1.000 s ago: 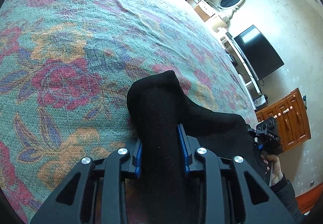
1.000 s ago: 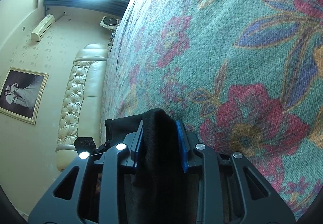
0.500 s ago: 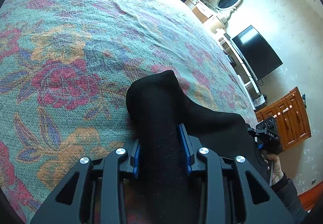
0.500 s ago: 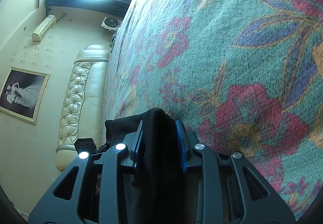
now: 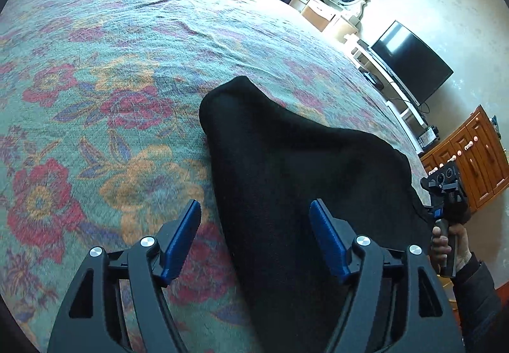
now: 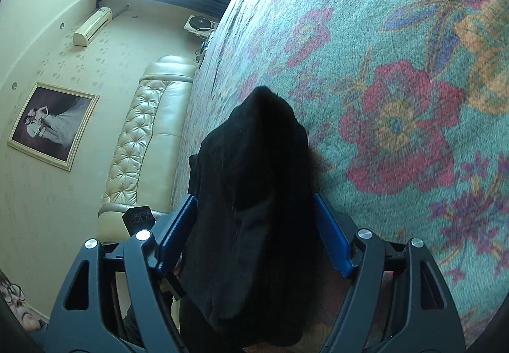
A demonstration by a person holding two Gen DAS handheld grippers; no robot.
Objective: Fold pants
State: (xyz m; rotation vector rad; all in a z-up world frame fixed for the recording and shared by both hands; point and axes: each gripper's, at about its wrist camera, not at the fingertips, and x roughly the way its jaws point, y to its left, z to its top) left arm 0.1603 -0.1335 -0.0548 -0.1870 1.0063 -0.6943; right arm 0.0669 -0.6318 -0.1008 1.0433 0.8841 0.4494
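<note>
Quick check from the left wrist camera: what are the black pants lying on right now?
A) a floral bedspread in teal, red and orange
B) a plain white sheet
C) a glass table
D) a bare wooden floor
A. The black pants lie on the floral bedspread, whose teal ground with red and orange flowers surrounds the fabric in both wrist views.

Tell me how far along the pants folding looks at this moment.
Looks done: the black pants lie as a compact bundle on the floral bedspread. In hand: the left gripper and right gripper are both opening, cloth between the blue pads but no longer pinched. Left: pulling both clear; whether another fold is needed cannot be told.
</note>
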